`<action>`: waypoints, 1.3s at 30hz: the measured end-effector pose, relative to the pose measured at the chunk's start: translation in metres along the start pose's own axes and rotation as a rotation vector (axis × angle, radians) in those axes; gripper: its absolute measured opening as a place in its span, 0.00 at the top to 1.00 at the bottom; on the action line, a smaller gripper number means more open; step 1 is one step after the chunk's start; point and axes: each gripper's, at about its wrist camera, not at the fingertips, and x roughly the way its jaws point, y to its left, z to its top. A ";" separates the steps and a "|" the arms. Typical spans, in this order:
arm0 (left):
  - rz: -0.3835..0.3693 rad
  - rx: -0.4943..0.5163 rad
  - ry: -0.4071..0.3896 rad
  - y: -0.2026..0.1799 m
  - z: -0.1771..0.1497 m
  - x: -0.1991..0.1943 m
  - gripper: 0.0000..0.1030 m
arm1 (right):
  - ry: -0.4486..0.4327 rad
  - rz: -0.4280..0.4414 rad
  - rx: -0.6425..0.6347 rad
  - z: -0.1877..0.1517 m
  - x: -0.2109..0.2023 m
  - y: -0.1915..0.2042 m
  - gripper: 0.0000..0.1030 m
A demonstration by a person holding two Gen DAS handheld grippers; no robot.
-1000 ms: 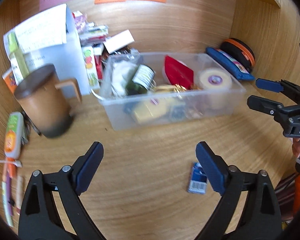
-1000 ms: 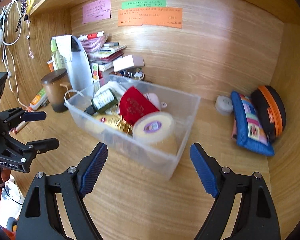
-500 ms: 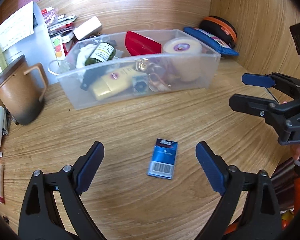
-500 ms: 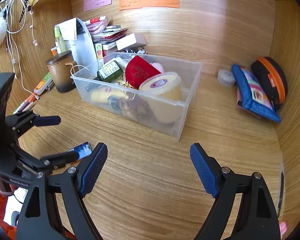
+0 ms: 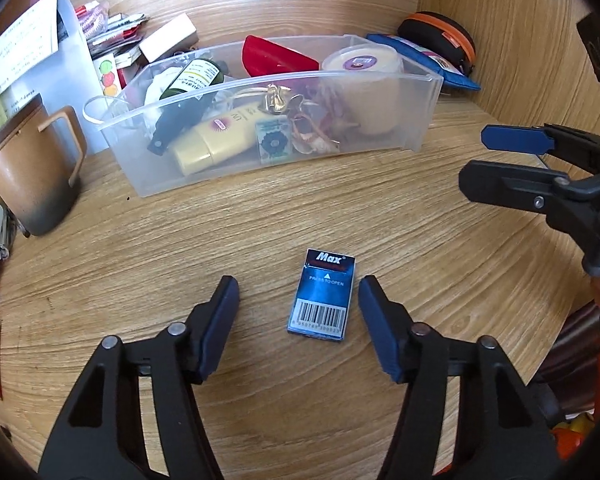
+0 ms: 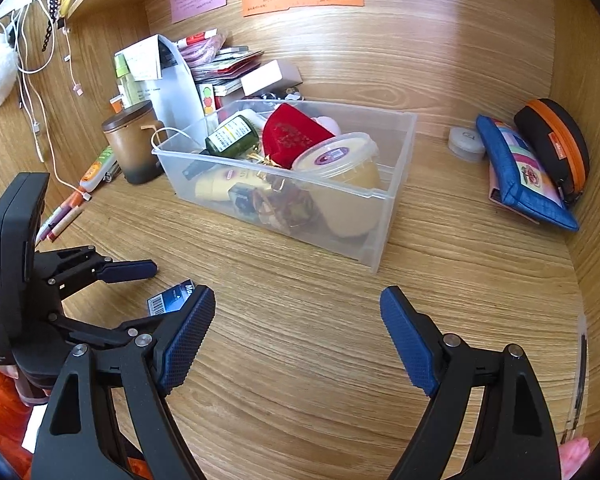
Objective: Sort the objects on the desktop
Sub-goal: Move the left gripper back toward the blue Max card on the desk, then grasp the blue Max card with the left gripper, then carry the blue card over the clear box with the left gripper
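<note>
Staples, in a small blue box (image 5: 322,294) marked Max, are now lying flat on the wooden desk (image 5: 260,220) directly between the fingers of the left gripper (image 5: 298,322), whereas 1 second ago the box was sitting off to the side, by the right-hand finger. The left tongs are spread wide, gripping nothing, each pad apart from the box. The right gripper (image 6: 296,338) is likewise gaping and empty, hovering over bare desk. Lining up this way suggests the pick is next, with the clear bin (image 5: 420,120) just beyond as the likely destination.
</note>
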 end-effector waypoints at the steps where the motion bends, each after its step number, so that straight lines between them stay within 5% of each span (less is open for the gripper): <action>1: 0.001 0.000 -0.001 0.000 0.000 0.000 0.47 | 0.003 0.004 -0.001 0.000 0.001 0.001 0.20; 10: 0.002 0.051 -0.016 -0.011 -0.002 -0.002 0.74 | 0.033 0.024 -0.004 -0.005 0.009 0.007 0.20; 39: 0.090 -0.013 -0.127 0.021 0.014 -0.038 0.74 | -0.004 0.074 -0.017 0.003 0.004 0.021 0.20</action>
